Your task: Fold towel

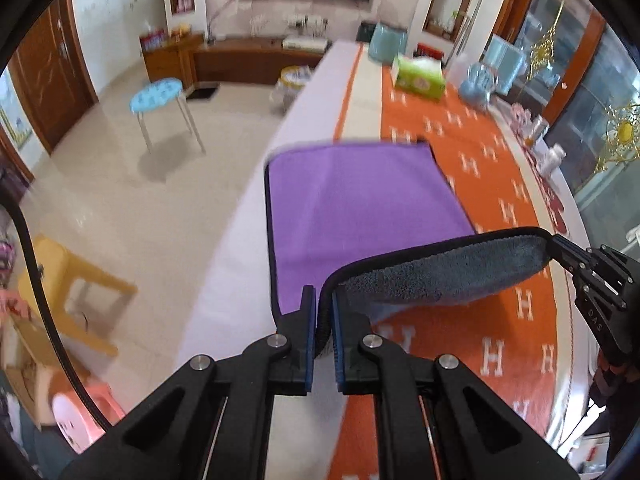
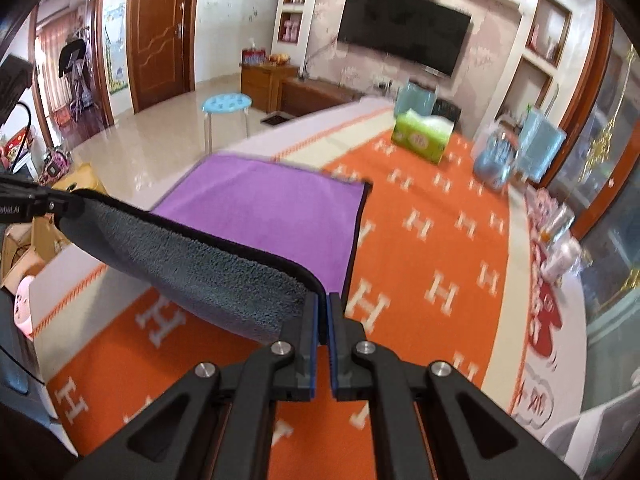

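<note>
The towel (image 1: 360, 200) is purple on one face and grey on the other, with a black hem. Its far part lies flat on the orange tablecloth (image 1: 500, 184). My left gripper (image 1: 323, 300) is shut on the near left corner. My right gripper (image 2: 323, 300) is shut on the near right corner (image 2: 316, 280). The near edge is lifted off the table between them and curls over, showing the grey underside (image 1: 448, 268), which also shows in the right wrist view (image 2: 192, 264). The right gripper shows at the right in the left wrist view (image 1: 560, 246); the left gripper shows at the left in the right wrist view (image 2: 60, 204).
A green tissue box (image 1: 420, 74), blue cups (image 1: 476, 88) and small bottles (image 1: 552, 156) stand at the table's far and right side. The table's left edge (image 1: 256, 200) drops to a tiled floor with a blue stool (image 1: 158, 96) and a yellow stool (image 1: 76, 280).
</note>
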The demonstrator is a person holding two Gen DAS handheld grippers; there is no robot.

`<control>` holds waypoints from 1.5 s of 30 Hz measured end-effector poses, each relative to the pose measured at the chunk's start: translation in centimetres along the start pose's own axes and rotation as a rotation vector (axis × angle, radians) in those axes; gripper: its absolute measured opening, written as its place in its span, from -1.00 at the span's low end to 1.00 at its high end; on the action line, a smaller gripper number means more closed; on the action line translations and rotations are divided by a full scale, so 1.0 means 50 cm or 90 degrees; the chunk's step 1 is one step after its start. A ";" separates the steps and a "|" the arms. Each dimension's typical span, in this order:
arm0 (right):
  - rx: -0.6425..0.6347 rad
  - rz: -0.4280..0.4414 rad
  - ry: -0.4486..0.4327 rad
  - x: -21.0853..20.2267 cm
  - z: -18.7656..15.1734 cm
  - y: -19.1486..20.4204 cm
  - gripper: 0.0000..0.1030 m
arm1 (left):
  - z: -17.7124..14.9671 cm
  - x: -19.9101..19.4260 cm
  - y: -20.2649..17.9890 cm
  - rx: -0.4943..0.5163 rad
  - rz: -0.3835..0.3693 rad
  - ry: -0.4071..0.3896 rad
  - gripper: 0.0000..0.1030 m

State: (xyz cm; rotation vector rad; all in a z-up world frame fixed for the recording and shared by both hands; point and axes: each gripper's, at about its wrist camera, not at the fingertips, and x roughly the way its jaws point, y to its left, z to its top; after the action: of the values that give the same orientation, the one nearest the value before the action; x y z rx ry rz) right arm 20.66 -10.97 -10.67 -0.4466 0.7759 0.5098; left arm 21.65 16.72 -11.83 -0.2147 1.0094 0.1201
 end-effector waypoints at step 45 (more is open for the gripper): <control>-0.082 -0.194 -0.235 0.252 0.154 0.019 -0.03 | 0.219 0.192 0.020 -0.047 0.018 -0.125 -0.90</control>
State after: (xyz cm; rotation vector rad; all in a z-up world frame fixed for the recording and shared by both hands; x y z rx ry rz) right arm 31.92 -2.64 -15.43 -0.5595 0.3129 0.3430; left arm 35.57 20.24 -14.49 -0.2512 0.8130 0.2012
